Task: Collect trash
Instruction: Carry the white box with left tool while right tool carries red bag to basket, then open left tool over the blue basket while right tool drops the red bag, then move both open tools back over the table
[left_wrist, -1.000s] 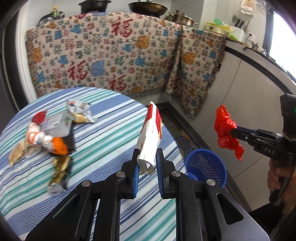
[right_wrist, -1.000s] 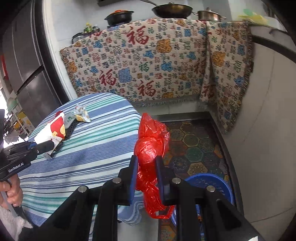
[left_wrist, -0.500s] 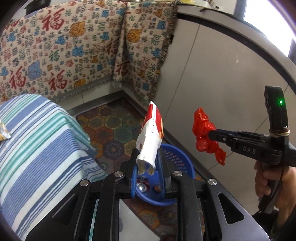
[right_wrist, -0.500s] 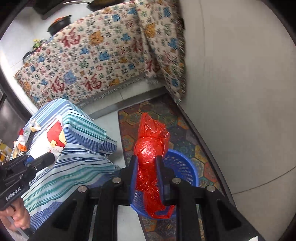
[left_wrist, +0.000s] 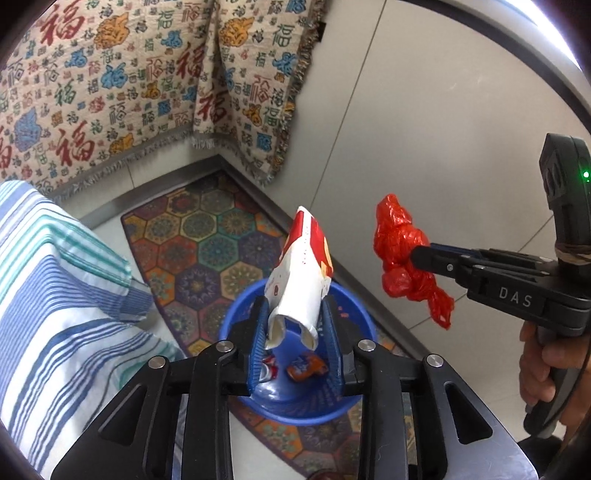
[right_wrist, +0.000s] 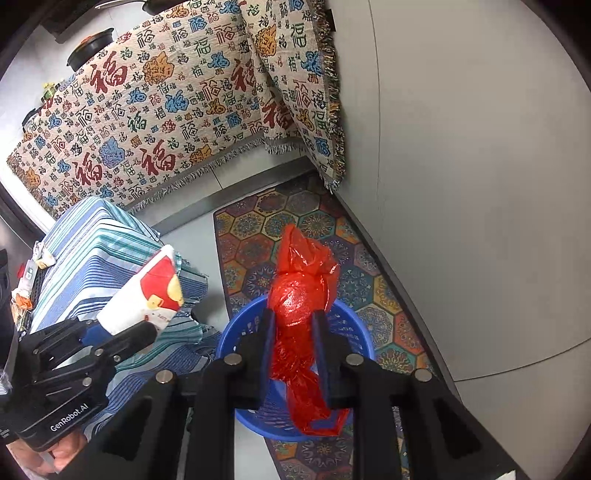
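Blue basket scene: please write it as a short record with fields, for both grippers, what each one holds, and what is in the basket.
left gripper: shut on white and red wrapper, held above the basket
right gripper: shut on red plastic bag, also above the basket
blue basket: on the floor, partly on the patterned mat; some small trash pieces already lie inside
striped tablecloth: left of the basket
released yet: no, both items are gripped
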